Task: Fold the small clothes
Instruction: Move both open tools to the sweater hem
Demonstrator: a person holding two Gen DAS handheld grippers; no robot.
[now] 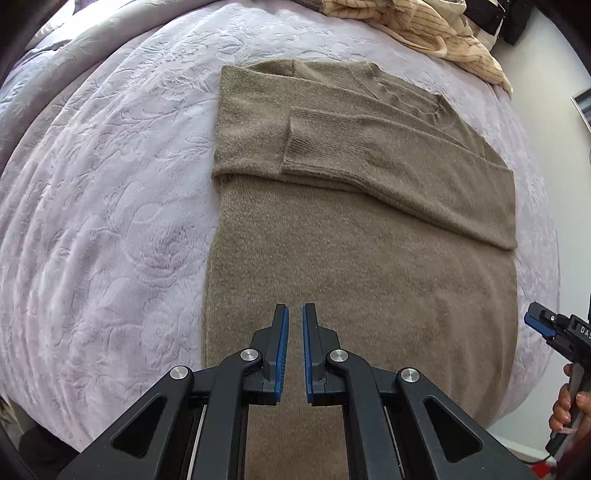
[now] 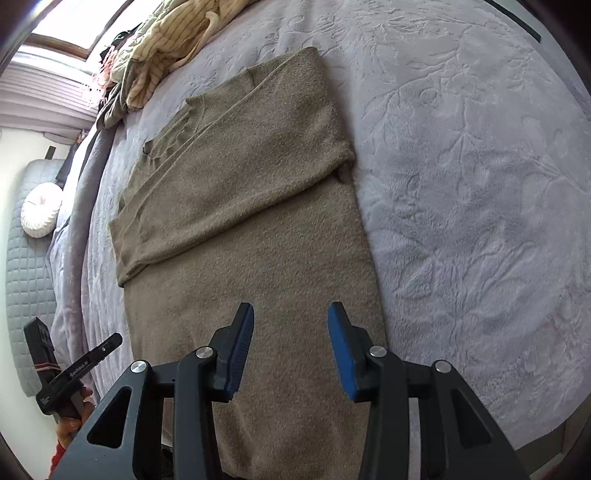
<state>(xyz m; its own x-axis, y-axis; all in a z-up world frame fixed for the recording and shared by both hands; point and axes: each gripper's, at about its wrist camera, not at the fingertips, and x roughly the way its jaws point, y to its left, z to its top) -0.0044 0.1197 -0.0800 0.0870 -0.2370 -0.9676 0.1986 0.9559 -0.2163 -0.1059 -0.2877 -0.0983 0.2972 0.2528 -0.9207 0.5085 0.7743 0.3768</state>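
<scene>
An olive-brown knit sweater [image 1: 351, 236] lies flat on the bed, both sleeves folded across its chest, hem toward me. It also shows in the right wrist view [image 2: 255, 221]. My left gripper [image 1: 294, 314] hovers above the lower part of the sweater, its jaws nearly closed with a narrow gap and nothing between them. My right gripper [image 2: 291, 314] hovers above the sweater's lower part near its right edge, open and empty. The right gripper also shows at the right edge of the left wrist view [image 1: 535, 317].
The bed has a lilac embossed blanket [image 1: 110, 206], also in the right wrist view [image 2: 461, 184]. A heap of cream striped clothes [image 1: 424, 29] lies at the far end, also in the right wrist view [image 2: 166, 48]. A grey quilted seat with a white round cushion [image 2: 40, 210] stands beside the bed.
</scene>
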